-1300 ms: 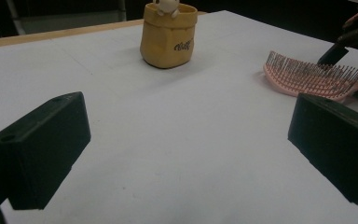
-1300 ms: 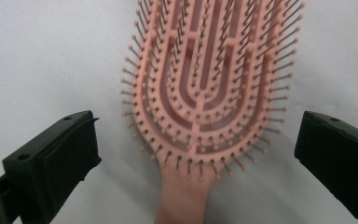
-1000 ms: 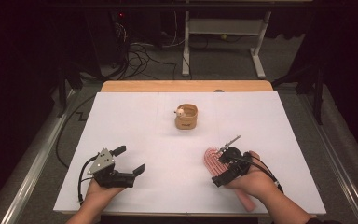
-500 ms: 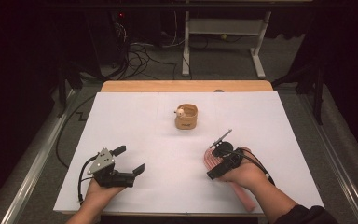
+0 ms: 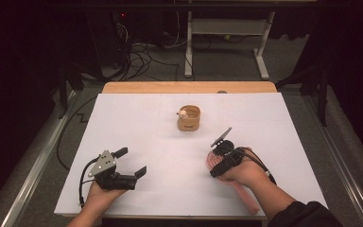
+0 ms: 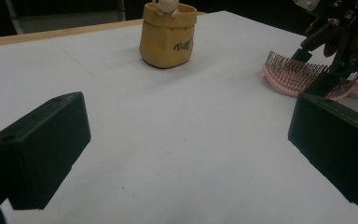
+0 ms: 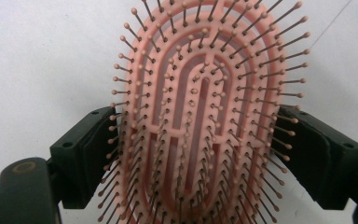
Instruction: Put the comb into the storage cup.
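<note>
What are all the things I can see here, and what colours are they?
Hairbrush: 1, pink, bristles up, on the white table near the right front, between the right gripper's jaws.
Small pot: 1, yellow-tan, mid-table, something small and pale peeking out of it.
Table: 1, white top, wooden strip at the far edge.
Cables: several, dark, on the floor behind the table.
Left gripper: 1, black, open, front left, holding nothing.
Right gripper: 1, black, straddling the hairbrush head.
</note>
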A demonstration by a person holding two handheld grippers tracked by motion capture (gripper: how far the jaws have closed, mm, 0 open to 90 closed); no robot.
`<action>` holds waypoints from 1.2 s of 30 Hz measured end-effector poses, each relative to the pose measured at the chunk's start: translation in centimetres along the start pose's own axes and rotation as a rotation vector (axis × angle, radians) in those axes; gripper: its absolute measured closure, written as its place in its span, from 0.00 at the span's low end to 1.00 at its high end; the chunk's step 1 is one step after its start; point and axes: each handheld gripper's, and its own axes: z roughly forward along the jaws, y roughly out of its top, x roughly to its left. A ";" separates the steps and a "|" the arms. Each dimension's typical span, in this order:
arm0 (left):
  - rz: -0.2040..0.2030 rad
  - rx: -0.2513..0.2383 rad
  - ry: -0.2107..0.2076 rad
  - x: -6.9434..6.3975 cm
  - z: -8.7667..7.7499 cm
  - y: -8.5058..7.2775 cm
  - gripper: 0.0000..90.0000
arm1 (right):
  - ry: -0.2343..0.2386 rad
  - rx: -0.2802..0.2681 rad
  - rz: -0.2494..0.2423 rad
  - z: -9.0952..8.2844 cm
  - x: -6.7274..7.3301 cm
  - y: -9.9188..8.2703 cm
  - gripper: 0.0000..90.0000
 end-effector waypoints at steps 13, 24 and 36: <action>0.002 -0.001 0.000 0.0 -0.1 0.0 0.00 | -0.025 0.026 0.006 0.4 0.5 0.4 0.14; 0.004 0.001 -0.005 -0.1 0.0 0.0 0.00 | -0.023 0.041 0.003 0.5 0.4 0.7 0.14; -0.002 -0.003 -0.002 0.0 0.0 0.0 0.00 | -0.027 0.060 -0.003 0.6 0.4 0.9 0.14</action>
